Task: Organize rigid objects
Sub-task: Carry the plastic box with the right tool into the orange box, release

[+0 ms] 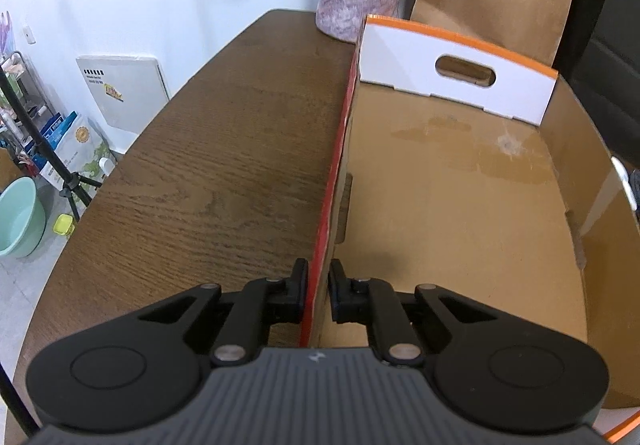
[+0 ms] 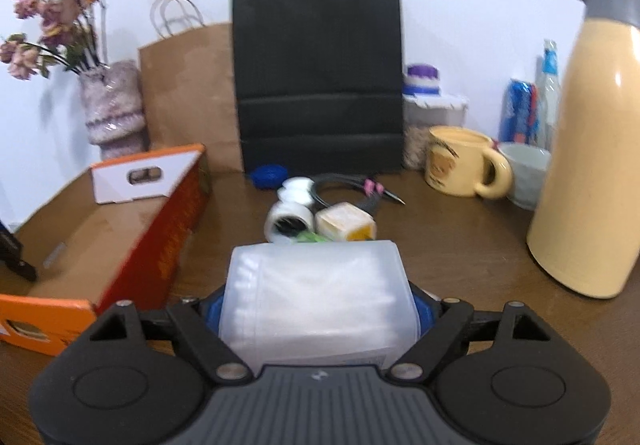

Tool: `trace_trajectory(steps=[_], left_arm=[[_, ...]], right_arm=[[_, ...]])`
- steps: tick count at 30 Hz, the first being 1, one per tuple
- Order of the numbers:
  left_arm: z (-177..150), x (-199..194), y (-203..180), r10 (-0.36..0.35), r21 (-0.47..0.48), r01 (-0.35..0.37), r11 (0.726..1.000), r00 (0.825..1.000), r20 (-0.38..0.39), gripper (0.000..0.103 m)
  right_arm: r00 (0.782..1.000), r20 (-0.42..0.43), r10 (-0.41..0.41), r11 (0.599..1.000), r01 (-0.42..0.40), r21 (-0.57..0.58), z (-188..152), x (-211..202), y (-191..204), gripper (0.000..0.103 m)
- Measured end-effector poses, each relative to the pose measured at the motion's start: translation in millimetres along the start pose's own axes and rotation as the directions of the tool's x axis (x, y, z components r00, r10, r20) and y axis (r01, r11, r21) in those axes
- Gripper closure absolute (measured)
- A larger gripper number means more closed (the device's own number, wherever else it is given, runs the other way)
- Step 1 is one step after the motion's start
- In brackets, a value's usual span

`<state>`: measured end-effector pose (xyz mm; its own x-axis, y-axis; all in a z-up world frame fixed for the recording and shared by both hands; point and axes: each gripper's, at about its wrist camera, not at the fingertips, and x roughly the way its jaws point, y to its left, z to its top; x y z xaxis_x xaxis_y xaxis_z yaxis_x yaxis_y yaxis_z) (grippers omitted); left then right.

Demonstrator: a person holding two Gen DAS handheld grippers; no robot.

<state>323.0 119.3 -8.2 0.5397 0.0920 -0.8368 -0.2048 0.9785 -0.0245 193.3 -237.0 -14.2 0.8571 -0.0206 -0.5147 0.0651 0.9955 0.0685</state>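
My left gripper (image 1: 319, 277) is shut on the red side wall (image 1: 335, 169) of an open cardboard box, one finger outside and one inside. Only bare cardboard shows on the box floor (image 1: 460, 197). My right gripper (image 2: 318, 309) is shut on a translucent plastic container (image 2: 316, 285) with white contents, its blue pads (image 2: 423, 307) pressing both sides. The same box (image 2: 168, 233) lies to its left. Beyond the container lie a white tape roll (image 2: 289, 221), a cream cube (image 2: 346, 227), white caps (image 2: 298, 189), a blue lid (image 2: 267, 175) and a black cable (image 2: 352, 189).
A black paper bag (image 2: 320, 73) and a brown one (image 2: 188, 93) stand at the back, beside a vase of dried flowers (image 2: 112, 105). A mug (image 2: 460, 161), a bowl (image 2: 528, 173) and a tall cream jug (image 2: 592, 149) stand on the right. The wooden table (image 1: 220, 165) drops off at its left.
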Motion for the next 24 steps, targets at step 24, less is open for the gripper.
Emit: trace_trajectory(steps=[24], left_arm=[[2, 4, 2, -0.007, -0.004, 0.007, 1.000, 1.000, -0.017, 0.092]], right_arm=[[0.955, 0.093, 0.281, 0.957, -0.271, -0.106, 85, 63, 160, 0.021]])
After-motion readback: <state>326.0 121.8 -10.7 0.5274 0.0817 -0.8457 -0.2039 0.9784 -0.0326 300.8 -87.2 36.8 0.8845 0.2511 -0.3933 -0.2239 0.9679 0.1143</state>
